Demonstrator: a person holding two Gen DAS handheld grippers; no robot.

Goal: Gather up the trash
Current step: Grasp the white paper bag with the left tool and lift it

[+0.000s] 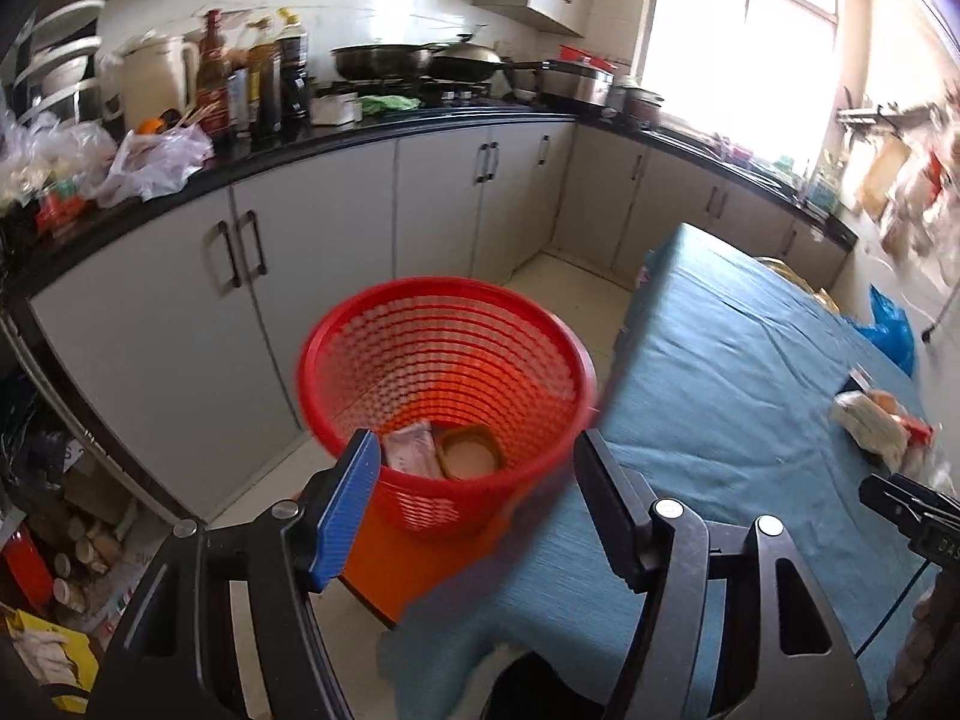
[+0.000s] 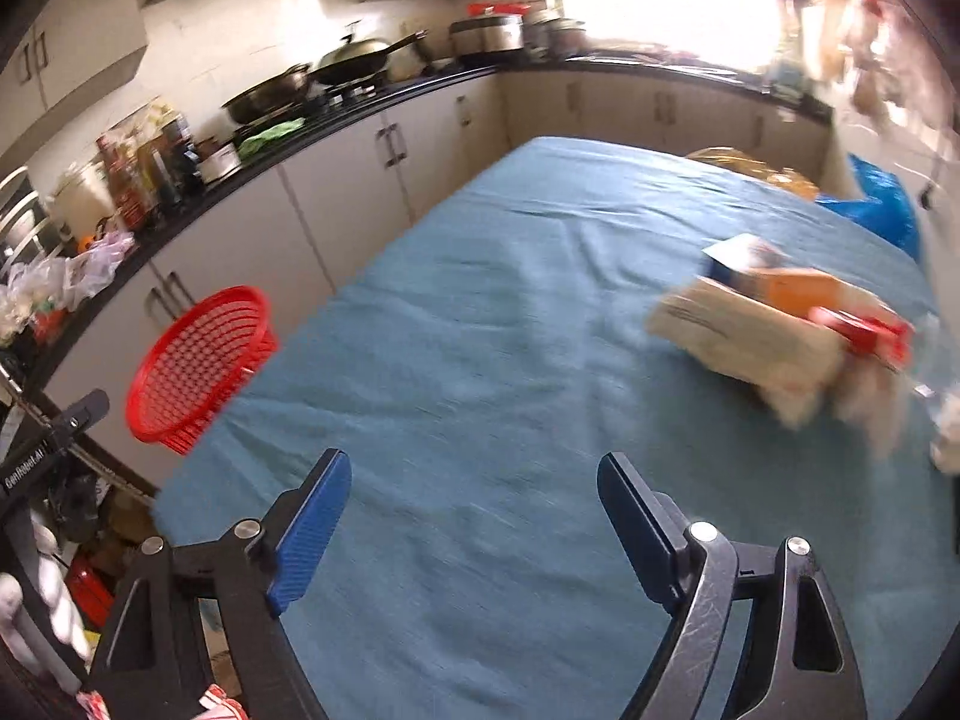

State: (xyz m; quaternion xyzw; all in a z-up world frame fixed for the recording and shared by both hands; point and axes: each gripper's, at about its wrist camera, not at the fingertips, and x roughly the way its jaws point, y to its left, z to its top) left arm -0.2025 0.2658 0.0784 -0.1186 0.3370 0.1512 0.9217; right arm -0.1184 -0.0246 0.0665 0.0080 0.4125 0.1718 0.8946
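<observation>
A red mesh trash basket (image 1: 444,360) stands on an orange stool beside the blue-clothed table (image 1: 750,372). Inside it lie a pale wrapper (image 1: 411,450) and a round brown-rimmed lid (image 1: 471,453). My left gripper (image 1: 477,471) is open and empty, just above the basket's near rim. My right gripper (image 2: 474,492) is open and empty over the table (image 2: 510,312). A blurred pile of trash (image 2: 780,324), cream packets with orange and red boxes, lies on the table to its front right; it also shows in the left wrist view (image 1: 879,426). The basket shows at the left of the right wrist view (image 2: 198,360).
Kitchen counter (image 1: 360,138) with bottles, pans and plastic bags runs behind the basket, grey cabinets below. A blue plastic bag (image 2: 882,204) sits at the table's far right edge. Clutter fills the floor shelf at left (image 1: 54,528).
</observation>
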